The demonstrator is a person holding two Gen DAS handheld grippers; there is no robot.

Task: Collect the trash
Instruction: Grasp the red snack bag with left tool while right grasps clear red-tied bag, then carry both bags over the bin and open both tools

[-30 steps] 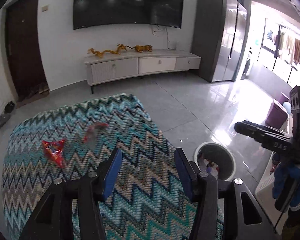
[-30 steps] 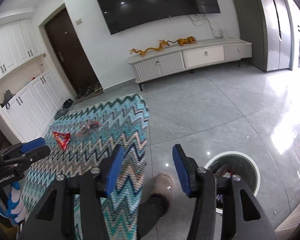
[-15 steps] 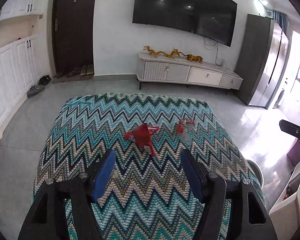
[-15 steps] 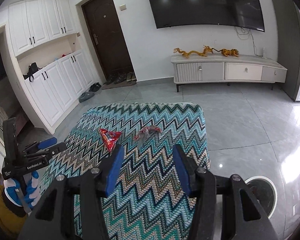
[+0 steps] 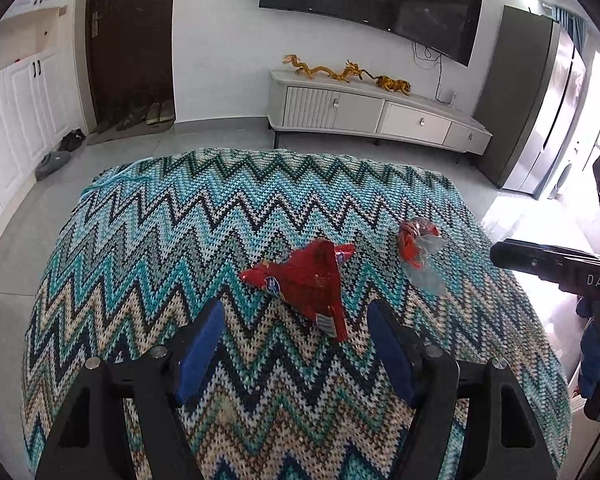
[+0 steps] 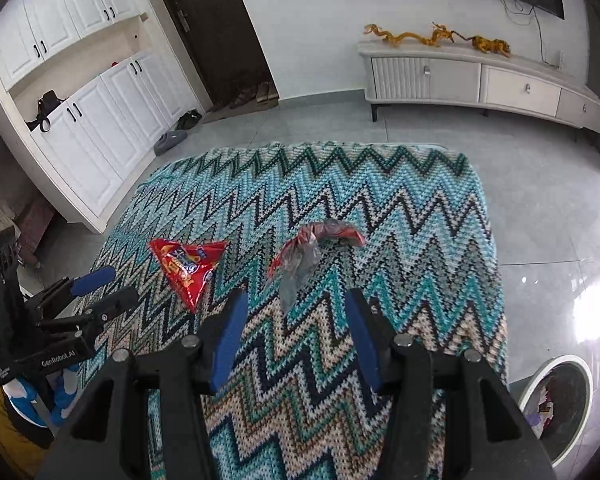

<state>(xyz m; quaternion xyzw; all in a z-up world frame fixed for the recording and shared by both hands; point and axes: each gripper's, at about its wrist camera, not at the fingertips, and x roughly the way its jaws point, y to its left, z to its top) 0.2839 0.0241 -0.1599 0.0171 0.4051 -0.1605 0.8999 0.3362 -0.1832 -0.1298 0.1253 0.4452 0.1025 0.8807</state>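
left gripper [image 5: 296, 348] jaws just widened, empty; red triangular foil snack bag [image 5: 306, 280] lies just beyond. right gripper [image 6: 294, 330] spread, empty; crumpled red-and-clear plastic wrapper [image 6: 306, 254] just beyond.

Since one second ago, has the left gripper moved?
Yes. The left gripper has swung left, off the bin, toward the TV stand, over the snack bag; jaws opening, empty.

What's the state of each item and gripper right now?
red snack bag: flat on the zigzag blanket, not gripped
crumpled wrapper: on the blanket, loose
left gripper: open, empty; jaws have just been opening
right gripper: open, empty
trash bin: open-topped, trash inside
dark door: closed
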